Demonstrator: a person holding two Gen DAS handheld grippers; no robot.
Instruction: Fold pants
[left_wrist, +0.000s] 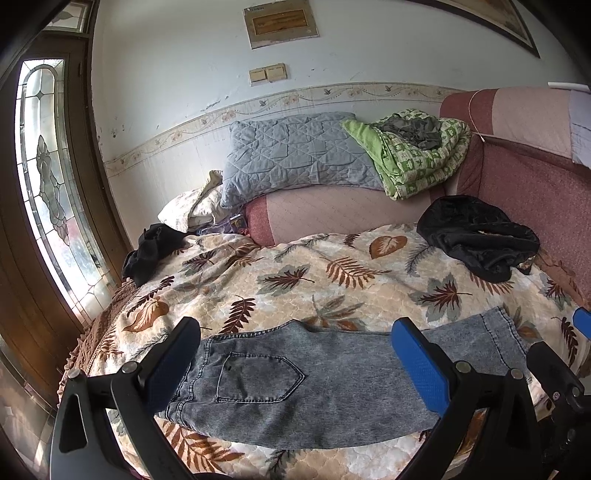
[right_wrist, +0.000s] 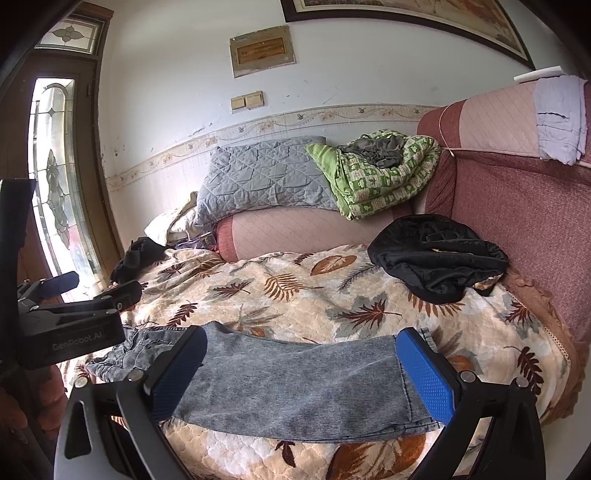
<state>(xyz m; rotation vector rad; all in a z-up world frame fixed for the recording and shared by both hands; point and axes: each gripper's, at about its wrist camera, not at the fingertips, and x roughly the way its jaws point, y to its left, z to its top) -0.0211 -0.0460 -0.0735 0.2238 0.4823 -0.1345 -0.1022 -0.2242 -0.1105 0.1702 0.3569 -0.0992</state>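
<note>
On quilted leaf-print bedspread (left_wrist: 332, 273), faded ribbed-denim pants (left_wrist: 314, 384) lie folded lengthwise.

One pair of jeans (left_wrist: 314, 384), two grippers, two black garments, one grey pillow (left_wrist: 295, 155), one green quilt (left_wrist: 417, 158).

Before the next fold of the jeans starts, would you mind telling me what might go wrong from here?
1. Both the left gripper and the right gripper are open above the jeans, so a shallow pinch may catch only the top layer.
2. The leaf-print blanket beneath looks soft; a deep pinch could grab it too.
3. The jeans lie near the bed's front edge and might slide off when lifted.
</note>
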